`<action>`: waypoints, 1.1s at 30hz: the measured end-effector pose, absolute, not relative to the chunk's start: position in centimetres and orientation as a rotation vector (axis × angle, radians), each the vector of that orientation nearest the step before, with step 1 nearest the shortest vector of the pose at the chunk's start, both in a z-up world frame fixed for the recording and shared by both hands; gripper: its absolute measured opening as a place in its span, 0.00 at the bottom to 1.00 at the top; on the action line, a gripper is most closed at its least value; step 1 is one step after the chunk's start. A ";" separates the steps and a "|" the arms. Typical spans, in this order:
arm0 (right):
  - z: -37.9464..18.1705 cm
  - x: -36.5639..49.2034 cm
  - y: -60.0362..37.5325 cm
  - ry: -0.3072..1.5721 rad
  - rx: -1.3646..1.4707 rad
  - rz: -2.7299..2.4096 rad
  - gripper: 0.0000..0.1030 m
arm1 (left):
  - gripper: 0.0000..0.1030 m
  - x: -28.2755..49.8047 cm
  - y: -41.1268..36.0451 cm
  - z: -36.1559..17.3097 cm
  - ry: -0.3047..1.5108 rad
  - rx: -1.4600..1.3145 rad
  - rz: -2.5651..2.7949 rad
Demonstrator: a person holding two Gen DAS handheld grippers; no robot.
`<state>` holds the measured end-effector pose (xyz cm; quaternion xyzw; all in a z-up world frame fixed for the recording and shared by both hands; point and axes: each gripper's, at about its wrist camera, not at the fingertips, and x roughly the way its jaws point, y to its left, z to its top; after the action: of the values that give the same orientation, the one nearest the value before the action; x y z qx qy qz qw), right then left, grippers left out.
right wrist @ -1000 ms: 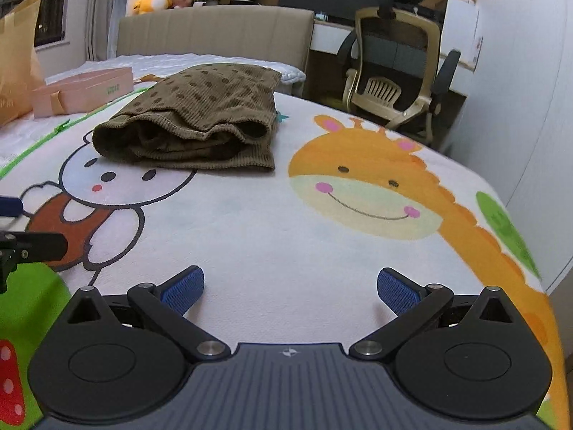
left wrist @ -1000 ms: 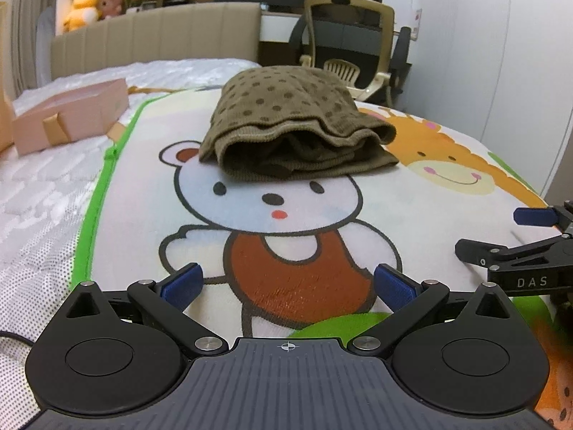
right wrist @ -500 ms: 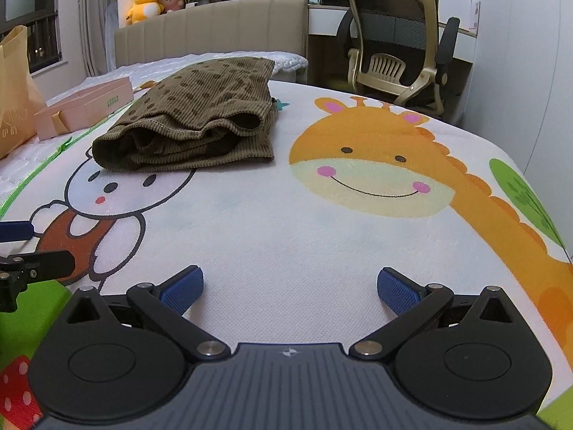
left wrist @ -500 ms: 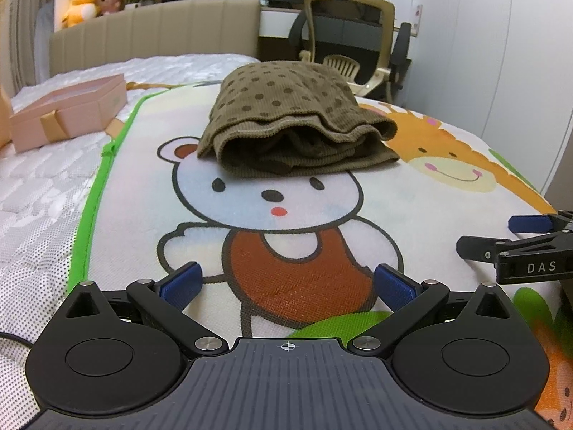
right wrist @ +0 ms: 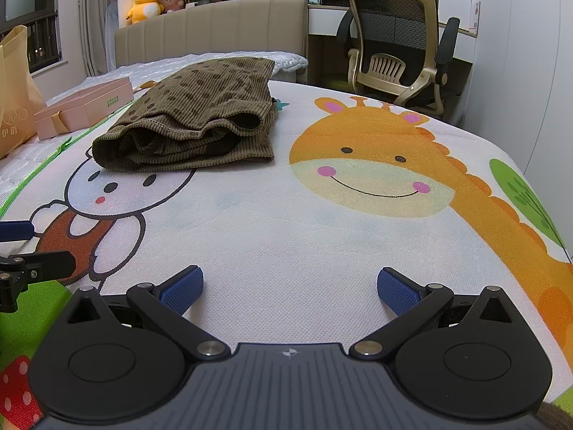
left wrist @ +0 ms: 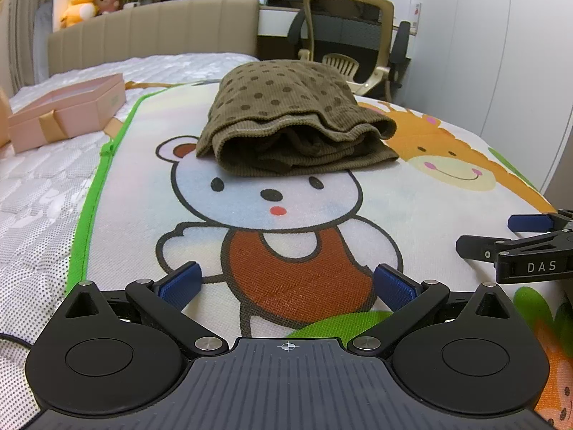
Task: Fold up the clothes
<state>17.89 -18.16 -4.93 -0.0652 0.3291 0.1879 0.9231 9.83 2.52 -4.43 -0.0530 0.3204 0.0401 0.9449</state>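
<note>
Brown dotted corduroy, one garment [left wrist: 293,125], lies folded in a thick bundle on the cartoon play mat [left wrist: 250,236] spread over the bed, its open layered edge facing both tools and its long axis running away toward the headboard. It sits well ahead of the left gripper [left wrist: 286,283], almost straight on, and ahead and to the left of the right gripper [right wrist: 290,283]; the left looks nearer, though the fisheye makes that uncertain. Both sets of jaws stand wide apart, holding nothing. Count: one garment, two grippers, one pink box [left wrist: 68,111].
</note>
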 end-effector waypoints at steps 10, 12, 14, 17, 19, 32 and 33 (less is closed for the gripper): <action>-4.9 17.9 -18.1 0.676 -0.134 0.386 1.00 | 1.00 9.9 2.5 -4.4 0.654 -0.107 0.081; -4.9 17.9 -18.1 0.676 -0.134 0.386 1.00 | 1.00 9.9 2.5 -4.4 0.655 -0.107 0.081; -4.9 17.9 -18.1 0.676 -0.134 0.386 1.00 | 1.00 9.9 2.5 -4.4 0.655 -0.107 0.081; -4.9 17.9 -18.1 0.676 -0.134 0.386 1.00 | 1.00 9.9 2.5 -4.4 0.654 -0.109 0.080; -4.9 17.9 -18.1 0.676 -0.134 0.386 1.00 | 1.00 9.9 2.5 -4.5 0.654 -0.110 0.079; -4.9 17.9 -18.2 0.676 -0.133 0.387 1.00 | 1.00 9.9 2.7 -4.4 0.653 -0.114 0.075; -4.9 18.0 -18.2 0.676 -0.133 0.387 1.00 | 1.00 9.9 2.7 -4.4 0.653 -0.114 0.075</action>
<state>17.96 -18.20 -4.90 -0.0649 0.3292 0.1885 0.9230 9.89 2.69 -4.41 -0.0562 0.3205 0.0367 0.9449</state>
